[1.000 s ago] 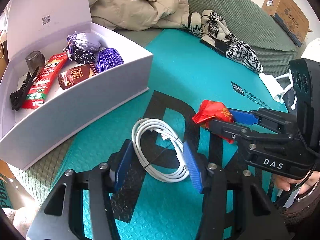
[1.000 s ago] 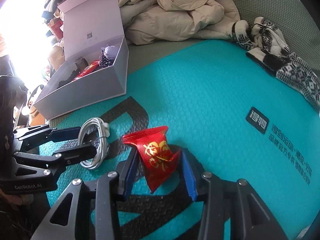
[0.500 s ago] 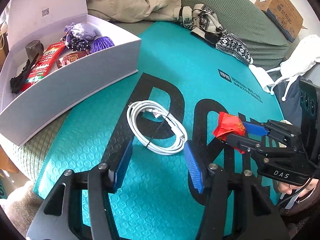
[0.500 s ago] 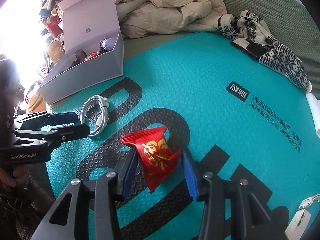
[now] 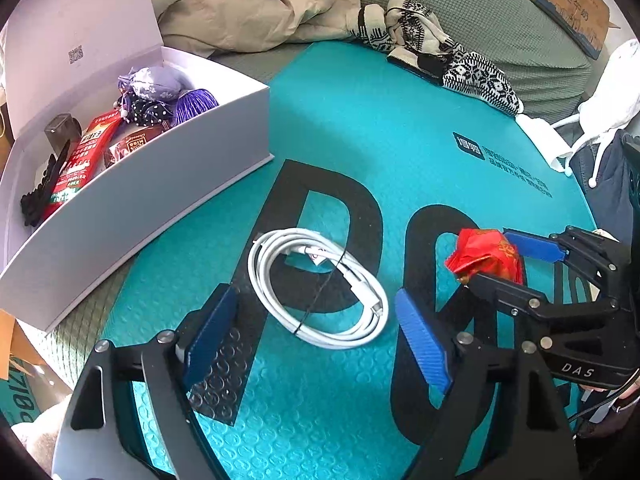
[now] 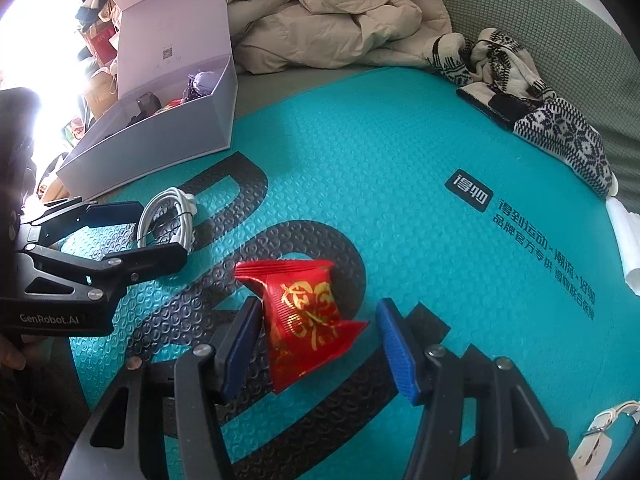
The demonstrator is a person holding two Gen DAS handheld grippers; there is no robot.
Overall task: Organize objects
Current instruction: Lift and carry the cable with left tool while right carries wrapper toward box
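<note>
Bumpy teal mat point(image 5: 352, 128) under everything, open white box point(image 5: 132, 200) at its far-left edge. My left gripper point(image 5: 316, 332) is opening over the coiled white cable point(image 5: 320, 284), oval, long axis running near-right to far-left. My right gripper point(image 6: 316, 340) is opening, crinkly red candy wrapper point(image 6: 308, 316) loose between pads, pointing away. Only the left view shows the box contents.

A coiled white cable point(image 5: 320, 286) tied with a black band and a crinkled red gold-printed packet point(image 6: 306, 318) lie apart on the teal mat point(image 5: 360, 128).
</note>
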